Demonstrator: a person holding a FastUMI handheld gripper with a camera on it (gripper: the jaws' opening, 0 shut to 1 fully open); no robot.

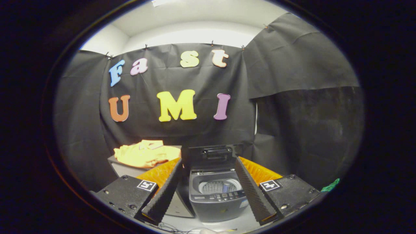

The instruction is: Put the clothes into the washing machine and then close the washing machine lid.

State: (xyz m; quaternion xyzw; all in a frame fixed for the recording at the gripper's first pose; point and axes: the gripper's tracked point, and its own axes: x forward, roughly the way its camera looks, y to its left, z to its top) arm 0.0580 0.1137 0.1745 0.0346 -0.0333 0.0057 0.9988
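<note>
With its lid [213, 155] raised, the small dark grey top-loading washing machine [217, 201] shows a bare perforated drum [218, 187]. Crumpled yellow clothes [146, 153] lie on a grey box [125, 168] beside it. Gripper [208, 169] fingers spread wide, holding nothing.

Look at the washing machine [217, 195] ahead: you see a dark grey body, a black lid [214, 155] standing raised at the far side, and a pale silvery drum [219, 187] dotted with small holes. To its left, your clothes [147, 153] are bright yellow-orange, lying on a grey box [125, 168] with a darker top. The tabletop [234, 226] beneath the machine is whitish. Far right, you catch a small green scrap [331, 186].
</note>
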